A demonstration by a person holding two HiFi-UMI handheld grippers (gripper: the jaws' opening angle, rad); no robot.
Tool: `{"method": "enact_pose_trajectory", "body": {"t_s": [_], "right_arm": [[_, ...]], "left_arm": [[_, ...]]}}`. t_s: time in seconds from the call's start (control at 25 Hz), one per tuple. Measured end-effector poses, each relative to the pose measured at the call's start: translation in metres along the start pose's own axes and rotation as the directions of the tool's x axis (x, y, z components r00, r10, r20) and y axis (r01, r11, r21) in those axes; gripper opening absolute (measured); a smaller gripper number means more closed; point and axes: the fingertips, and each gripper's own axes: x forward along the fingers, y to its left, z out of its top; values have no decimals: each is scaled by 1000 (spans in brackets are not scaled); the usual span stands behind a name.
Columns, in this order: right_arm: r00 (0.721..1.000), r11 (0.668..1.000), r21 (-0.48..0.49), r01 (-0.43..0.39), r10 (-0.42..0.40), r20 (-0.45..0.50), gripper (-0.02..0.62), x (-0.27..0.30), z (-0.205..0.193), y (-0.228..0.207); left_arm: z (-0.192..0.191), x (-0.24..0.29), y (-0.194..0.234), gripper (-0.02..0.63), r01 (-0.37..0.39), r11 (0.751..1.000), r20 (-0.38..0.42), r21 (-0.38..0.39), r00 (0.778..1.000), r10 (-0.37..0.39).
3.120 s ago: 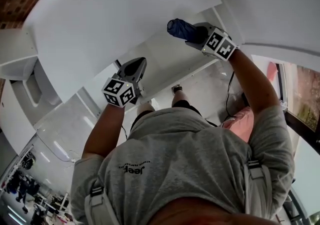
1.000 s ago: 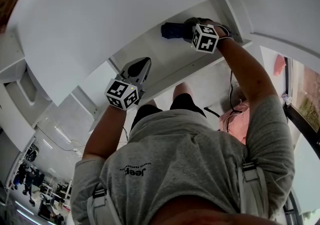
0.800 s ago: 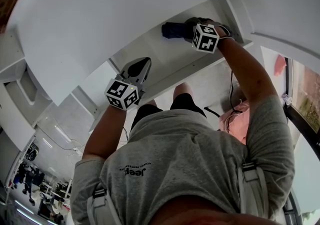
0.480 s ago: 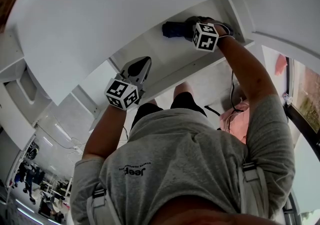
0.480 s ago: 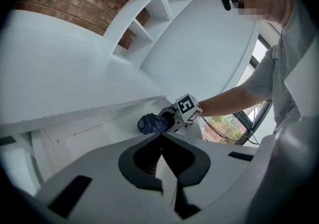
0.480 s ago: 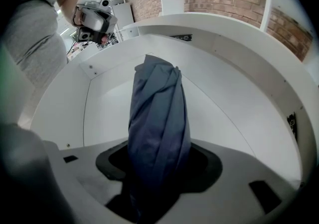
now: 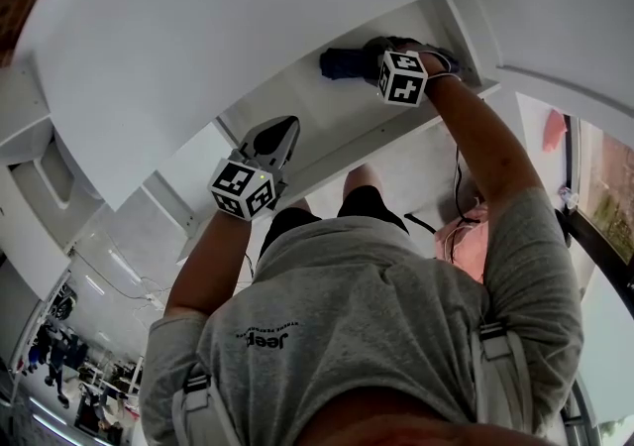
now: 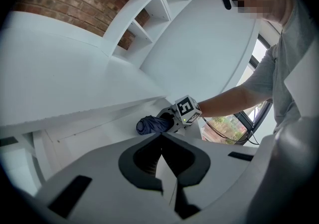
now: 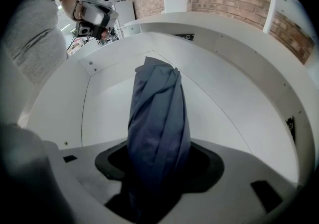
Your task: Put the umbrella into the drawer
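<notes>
The right gripper (image 7: 370, 54) is opening its tongs round the umbrella (image 9: 158, 118), inside the drawer (image 9: 239, 113), tip toward 12 o'clock. Its cloth may catch and lift out. At 7 o'clock, the left gripper (image 8: 162, 168) is pressed together.

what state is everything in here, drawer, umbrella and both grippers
drawer: pulled open
umbrella: folded up, down inside the drawer, between the right gripper's jaws
right gripper: jaws opening, with the umbrella between them
left gripper: jaws together, empty, held away from the umbrella
</notes>
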Motion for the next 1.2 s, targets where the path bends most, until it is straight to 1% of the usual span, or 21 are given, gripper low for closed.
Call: {"method": "enact_pose_trajectory", "body": {"t_s": [0.24,0.28,0.32,0.4,0.48,0.72,0.84,1.2], "right_arm": [[1000,1000,14,12,-12,-9,262,-1,0,0],[1000,1000,19,12,-11,-6,273,-2,2,1],[1000,1000,24,8,-8,0,316,-5,4,1],[1000,1000,24,-2,1,8,327,-11,8,1],[1000,1000,16,1,-1,13,327,-16,11,2],[998,998,50,34,-36,54,327,-42,26,0],[996,997,54,48,-52,69,327,-57,33,0],[985,989,110,100,-114,132,327,-111,52,6]], "left_arm": [[1,-8,0,11,-8,1000,9,0,1000,8],[2,-10,0,11,-10,1000,11,0,1000,10],[3,-11,0,11,-11,1000,14,0,1000,11],[7,-14,-1,11,-12,1000,20,1,1000,12],[9,-16,-2,11,-15,1000,26,3,1000,15],[22,-28,-8,11,-17,1000,44,22,999,16],[31,-35,-12,11,-21,999,61,29,998,19],[64,-63,-30,11,-34,997,123,68,992,25]]}}
